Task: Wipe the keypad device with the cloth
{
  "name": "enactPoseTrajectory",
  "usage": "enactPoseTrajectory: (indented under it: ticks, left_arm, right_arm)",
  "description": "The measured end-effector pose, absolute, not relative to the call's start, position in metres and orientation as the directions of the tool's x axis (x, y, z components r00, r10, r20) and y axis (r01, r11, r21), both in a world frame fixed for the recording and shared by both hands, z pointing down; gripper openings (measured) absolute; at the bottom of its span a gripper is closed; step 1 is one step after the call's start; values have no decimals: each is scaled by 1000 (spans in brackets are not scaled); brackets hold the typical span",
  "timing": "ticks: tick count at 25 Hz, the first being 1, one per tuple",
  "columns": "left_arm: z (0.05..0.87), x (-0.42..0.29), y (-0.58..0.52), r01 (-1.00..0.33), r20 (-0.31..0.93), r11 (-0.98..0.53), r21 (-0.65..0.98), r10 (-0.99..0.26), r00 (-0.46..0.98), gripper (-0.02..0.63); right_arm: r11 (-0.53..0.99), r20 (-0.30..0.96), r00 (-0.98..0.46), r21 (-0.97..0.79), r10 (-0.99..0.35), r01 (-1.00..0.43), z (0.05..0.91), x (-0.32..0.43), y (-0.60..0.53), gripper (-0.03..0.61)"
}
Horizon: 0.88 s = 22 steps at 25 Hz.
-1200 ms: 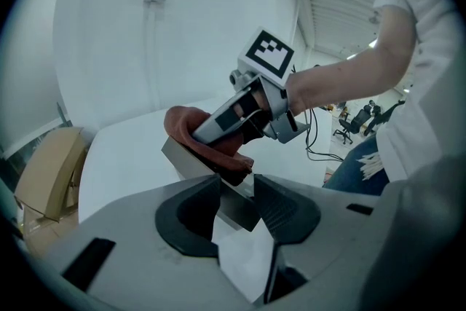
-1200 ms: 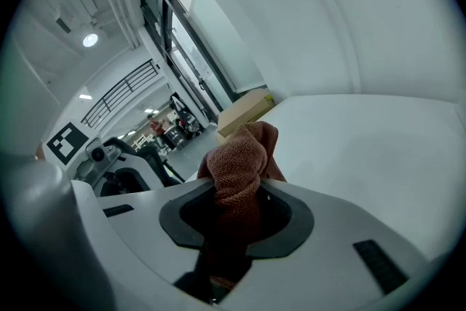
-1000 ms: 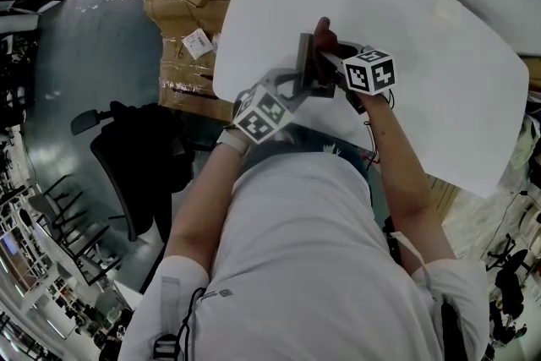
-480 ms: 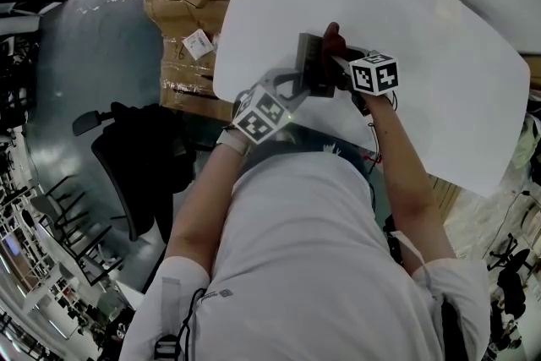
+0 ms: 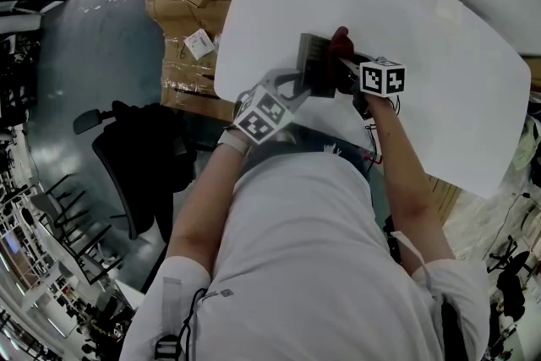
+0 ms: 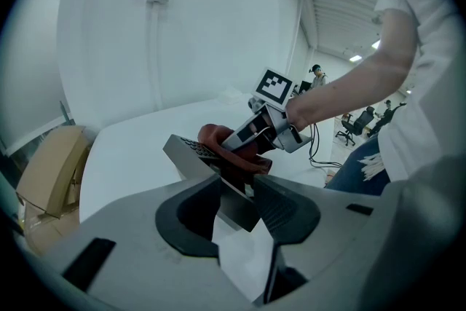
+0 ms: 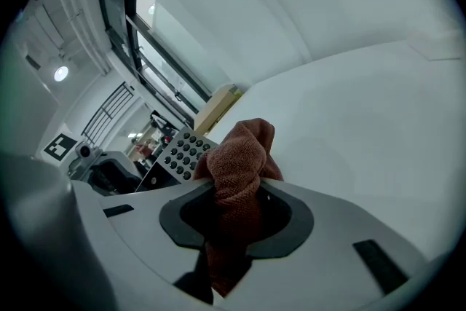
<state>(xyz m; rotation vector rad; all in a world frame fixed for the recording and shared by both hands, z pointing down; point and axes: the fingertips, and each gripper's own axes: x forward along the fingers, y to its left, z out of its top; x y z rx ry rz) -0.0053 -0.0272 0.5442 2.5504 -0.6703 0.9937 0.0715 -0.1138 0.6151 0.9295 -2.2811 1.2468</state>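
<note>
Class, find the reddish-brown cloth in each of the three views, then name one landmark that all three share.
Head view: cloth at upper centre, at the upper right corner of the keypad device.
Left gripper view: cloth at centre, against the device's keys.
Right gripper view: cloth at centre, clamped in the tongs of the right gripper.
Shared landmark: the grey keypad device, which appears in every view.

Rust-brown cloth — grey keypad device (dark buttons), white table.
</note>
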Motion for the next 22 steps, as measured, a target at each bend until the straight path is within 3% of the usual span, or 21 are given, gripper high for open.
enactPoseTrajectory:
  ticks: [22]
  left_arm:
    - [543,-16,-8,-526,725,-844,104,-298,621,143]
  right_arm:
    - [401,681,-707,-604,-188,-689,630,71,-46,100]
